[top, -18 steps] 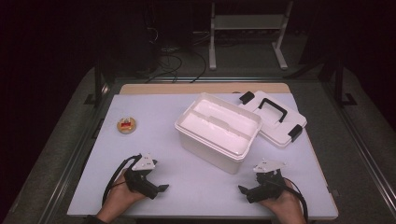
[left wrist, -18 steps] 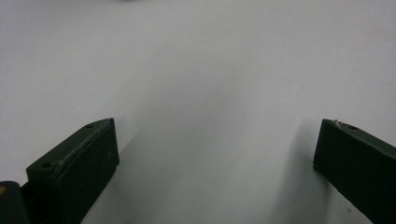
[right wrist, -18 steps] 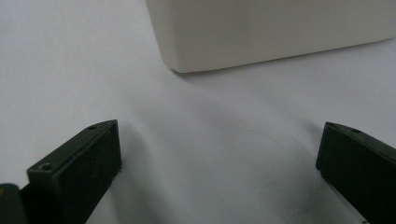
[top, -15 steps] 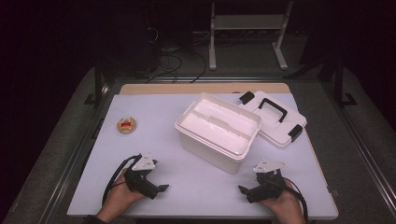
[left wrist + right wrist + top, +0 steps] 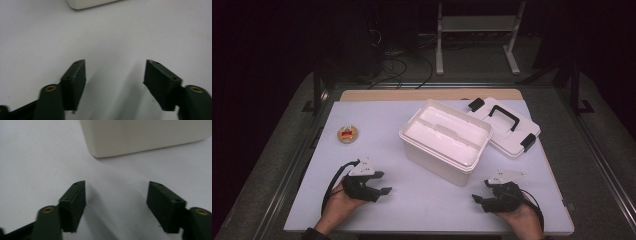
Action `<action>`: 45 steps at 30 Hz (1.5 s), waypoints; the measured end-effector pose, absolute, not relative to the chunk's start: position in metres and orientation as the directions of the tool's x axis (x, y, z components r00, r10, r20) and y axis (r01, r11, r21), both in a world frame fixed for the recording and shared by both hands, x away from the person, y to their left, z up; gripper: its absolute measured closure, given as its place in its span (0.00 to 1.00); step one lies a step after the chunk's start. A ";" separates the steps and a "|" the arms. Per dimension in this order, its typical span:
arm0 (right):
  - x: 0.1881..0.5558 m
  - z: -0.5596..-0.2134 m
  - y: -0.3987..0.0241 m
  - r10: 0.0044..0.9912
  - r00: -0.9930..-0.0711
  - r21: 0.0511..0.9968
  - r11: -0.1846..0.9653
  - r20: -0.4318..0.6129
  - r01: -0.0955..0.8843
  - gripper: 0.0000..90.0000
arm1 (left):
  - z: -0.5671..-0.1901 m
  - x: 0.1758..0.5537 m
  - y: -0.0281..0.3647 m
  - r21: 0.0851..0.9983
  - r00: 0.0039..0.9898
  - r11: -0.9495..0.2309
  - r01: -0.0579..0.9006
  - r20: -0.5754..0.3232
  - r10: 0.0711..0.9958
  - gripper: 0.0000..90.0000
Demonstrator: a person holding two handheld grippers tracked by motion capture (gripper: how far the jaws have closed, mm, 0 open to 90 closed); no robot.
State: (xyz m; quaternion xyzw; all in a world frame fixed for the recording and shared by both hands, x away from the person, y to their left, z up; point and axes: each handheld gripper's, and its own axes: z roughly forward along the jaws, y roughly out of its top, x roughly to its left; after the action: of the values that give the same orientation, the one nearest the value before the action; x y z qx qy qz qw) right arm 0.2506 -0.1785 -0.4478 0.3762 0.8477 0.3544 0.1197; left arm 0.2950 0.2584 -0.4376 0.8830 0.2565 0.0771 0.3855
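Both tongs (image 5: 383, 191) (image 5: 476, 199) agape, empty, white box (image 5: 445, 141) (no legible label)

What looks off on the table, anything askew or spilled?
Nothing spilled or damaged. The white bin sits skewed to the table edges, open, its lid flat behind-right, touching or overlapping it. A small round item lies alone at left.

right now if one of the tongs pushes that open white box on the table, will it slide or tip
The white box will probably slide rather than tip: it looks wide, low and flat-bottomed on the smooth table. It likely moves easily, since it looks like thin plastic and its lid lies beside it. A push near one corner would probably swivel it.
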 end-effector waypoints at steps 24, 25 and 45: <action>0.281 -0.408 -0.190 0.763 -0.646 0.738 0.421 0.028 0.528 1.00 | -0.387 0.350 0.254 0.756 0.875 -0.553 0.351 -0.055 0.480 1.00; 0.282 -0.406 -0.190 0.762 -0.647 0.741 0.421 0.024 0.523 1.00 | -0.385 0.357 0.252 0.756 0.875 -0.555 0.346 -0.046 0.482 1.00; 0.312 -0.389 -0.189 0.769 -0.639 0.752 0.427 -0.010 0.502 1.00 | -0.369 0.429 0.233 0.788 0.886 -0.545 0.288 -0.003 0.464 1.00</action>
State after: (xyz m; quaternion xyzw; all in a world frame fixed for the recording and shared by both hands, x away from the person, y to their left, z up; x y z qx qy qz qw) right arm 0.3115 -0.1889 -0.3886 0.3851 0.8255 0.3715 0.1796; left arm 0.4290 0.2334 -0.3686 0.8727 0.2152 0.1034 0.4259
